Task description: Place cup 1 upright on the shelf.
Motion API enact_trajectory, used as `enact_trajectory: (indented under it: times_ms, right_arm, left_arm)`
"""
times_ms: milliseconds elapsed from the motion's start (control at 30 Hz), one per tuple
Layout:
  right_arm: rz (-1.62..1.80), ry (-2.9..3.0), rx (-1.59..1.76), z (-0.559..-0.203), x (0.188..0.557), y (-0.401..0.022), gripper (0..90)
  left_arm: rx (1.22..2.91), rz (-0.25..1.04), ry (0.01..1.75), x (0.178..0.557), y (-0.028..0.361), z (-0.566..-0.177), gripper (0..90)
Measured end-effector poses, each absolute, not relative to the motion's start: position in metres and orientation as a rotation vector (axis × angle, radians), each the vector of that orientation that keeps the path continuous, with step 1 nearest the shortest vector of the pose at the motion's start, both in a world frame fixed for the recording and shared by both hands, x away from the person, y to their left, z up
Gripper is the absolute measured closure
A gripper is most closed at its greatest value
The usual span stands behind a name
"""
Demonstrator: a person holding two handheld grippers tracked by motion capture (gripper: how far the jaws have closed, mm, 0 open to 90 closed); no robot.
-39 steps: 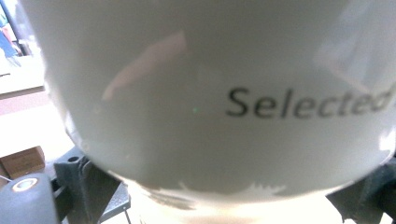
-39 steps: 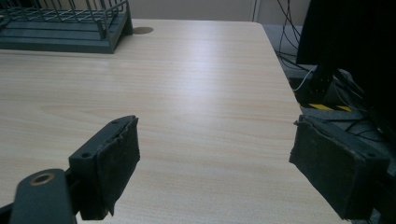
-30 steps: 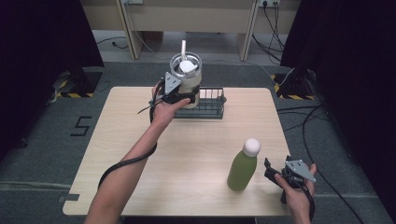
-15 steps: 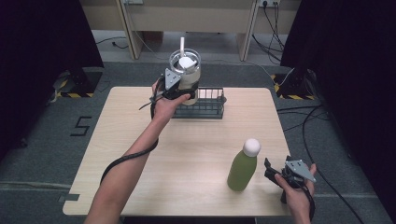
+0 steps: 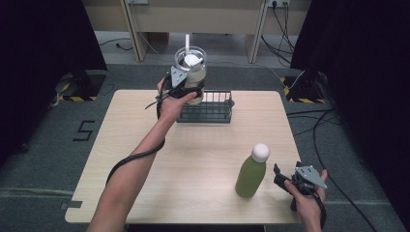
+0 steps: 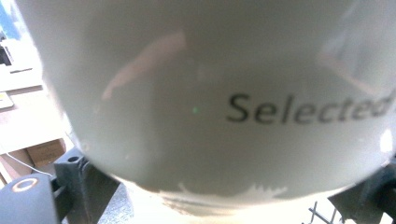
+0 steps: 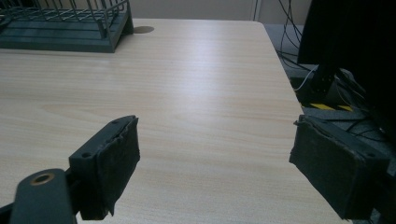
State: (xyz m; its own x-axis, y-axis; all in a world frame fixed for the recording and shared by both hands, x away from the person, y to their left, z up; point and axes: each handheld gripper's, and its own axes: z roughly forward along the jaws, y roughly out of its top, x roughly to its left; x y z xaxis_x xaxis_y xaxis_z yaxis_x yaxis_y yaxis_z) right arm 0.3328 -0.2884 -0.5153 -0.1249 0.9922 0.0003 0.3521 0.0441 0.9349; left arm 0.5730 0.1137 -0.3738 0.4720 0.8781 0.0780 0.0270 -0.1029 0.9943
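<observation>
Meanwhile left gripper (image 5: 189,91) has lifted the cup (image 5: 192,72) slightly higher.

Bare table (image 5: 203,169) lies between the far wire rack (image 5: 208,113) and the green bottle (image 5: 251,174) near the right edge.

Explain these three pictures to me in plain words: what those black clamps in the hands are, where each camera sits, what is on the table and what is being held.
No machine arm here: a person holds a hand-operated clamp in each hand. The high view looks down from above the person's side. The left gripper is shut on a clear cup with a straw, held above a dark wire rack at the far side of the wooden table. Its own camera looks straight at the cup's wall, where "Selected" is printed. The right gripper rests open near the table's corner, beside a green bottle with a white cap. Its camera looks along its two open jaws, with bare tabletop between them.
</observation>
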Motion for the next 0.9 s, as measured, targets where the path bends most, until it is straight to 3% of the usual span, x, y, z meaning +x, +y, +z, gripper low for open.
enact_trajectory:
  times_ms: [900]
  right_arm:
    - [1.089,1.588,1.391,-0.517,0.333,-0.289,15.2]
  left_arm:
    - [1.535,0.901,0.885,0.589,0.116,-0.388,9.6]
